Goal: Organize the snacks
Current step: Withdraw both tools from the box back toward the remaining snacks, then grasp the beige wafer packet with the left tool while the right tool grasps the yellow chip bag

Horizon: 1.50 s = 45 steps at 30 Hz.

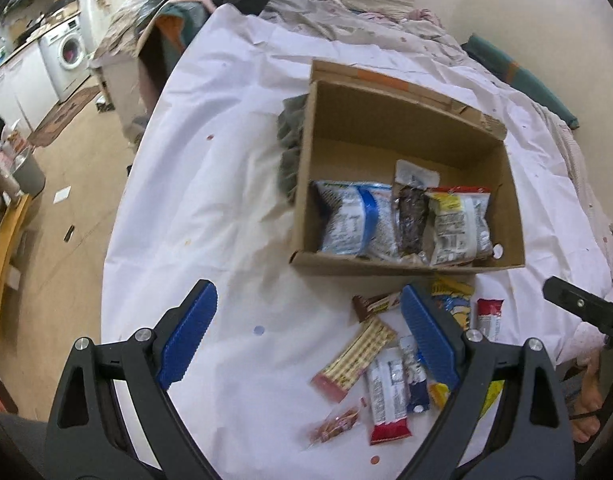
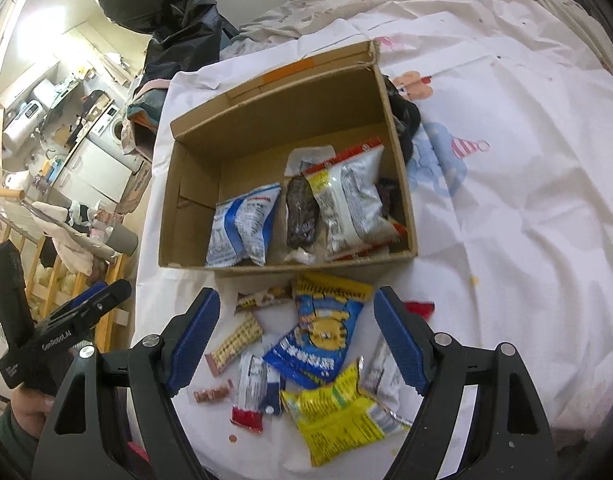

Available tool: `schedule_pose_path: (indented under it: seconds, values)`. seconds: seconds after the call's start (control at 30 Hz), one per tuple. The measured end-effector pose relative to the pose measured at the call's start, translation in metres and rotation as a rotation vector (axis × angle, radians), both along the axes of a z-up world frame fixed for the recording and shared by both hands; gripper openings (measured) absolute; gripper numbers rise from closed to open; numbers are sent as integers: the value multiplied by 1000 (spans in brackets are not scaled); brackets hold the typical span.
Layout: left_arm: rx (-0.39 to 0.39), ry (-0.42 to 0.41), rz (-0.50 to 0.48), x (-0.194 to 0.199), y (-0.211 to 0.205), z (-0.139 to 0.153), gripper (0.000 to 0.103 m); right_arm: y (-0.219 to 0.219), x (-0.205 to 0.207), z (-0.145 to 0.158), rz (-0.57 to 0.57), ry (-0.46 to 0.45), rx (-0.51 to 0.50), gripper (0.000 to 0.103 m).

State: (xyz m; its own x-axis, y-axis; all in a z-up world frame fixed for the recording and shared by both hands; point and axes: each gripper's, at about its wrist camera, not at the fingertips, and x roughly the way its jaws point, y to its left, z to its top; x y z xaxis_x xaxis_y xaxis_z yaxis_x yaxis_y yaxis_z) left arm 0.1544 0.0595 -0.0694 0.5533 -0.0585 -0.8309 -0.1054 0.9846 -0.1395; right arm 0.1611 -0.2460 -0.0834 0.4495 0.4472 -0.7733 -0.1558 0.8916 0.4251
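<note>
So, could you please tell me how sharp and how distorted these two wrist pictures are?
Left wrist view: strong fisheye bending with dark corners; the cardboard box is slightly smeared, while the left tool is crisp. Right wrist view: the same curvature; the blue snack bag and the box's near rim look soft, the right tool sharp; bright glare washes out the kitchen at upper left.

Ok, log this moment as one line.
left tool open, empty | right tool open, empty | box holds three packets | loose snacks outside
</note>
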Motion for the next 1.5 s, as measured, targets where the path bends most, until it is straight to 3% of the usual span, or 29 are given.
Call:
schedule_pose_path:
  seconds: [0.1, 0.2, 0.37, 0.43, 0.53, 0.57, 0.77, 0.83, 0.9, 1.03, 1.17, 1.4, 1.5]
  values:
    - [-7, 55, 11, -3, 2, -14, 91, -6, -4, -6, -14, 20, 7, 82]
    - [-4, 173, -25, 1, -5, -40, 91, -12, -3, -14, -35, 52, 11, 82]
    - [36, 347, -182, 12, -43, -87, 91, -19, 0, -19, -70, 75, 29, 82]
    - [41, 373, -227, 15, -55, -99, 87, -18, 0, -19, -74, 81, 37, 82]
    - [85, 402, -291, 22, -73, -116, 66, -16, 1, -20, -66, 81, 29, 82]
    - [86, 406, -293, 24, -74, -119, 59, -17, 1, -20, -64, 81, 26, 82]
    - [79, 401, -289, 32, -80, -122, 57, -24, 1, -21, -78, 85, 26, 82]
    - [80, 404, -308, 33, -85, -124, 46, -27, 1, -21, -87, 90, 32, 82]
    - [90, 404, -322, 34, -88, -124, 24, -28, 1, -22, -91, 91, 33, 82]
    - [96, 372, -355, 25, -95, -110, 22, -28, 2, -21, -96, 89, 29, 82]
    - [53, 298, -374, 7, -96, -75, 22, -29, 1, -22, -105, 93, 27, 82]
    - [-31, 202, -239, -10, -61, -28, 22, -14, -2, -31, -15, 154, 23, 83]
    - [-56, 195, -174, -8, -38, -31, 22, 7, -7, -36, 82, 175, -59, 94]
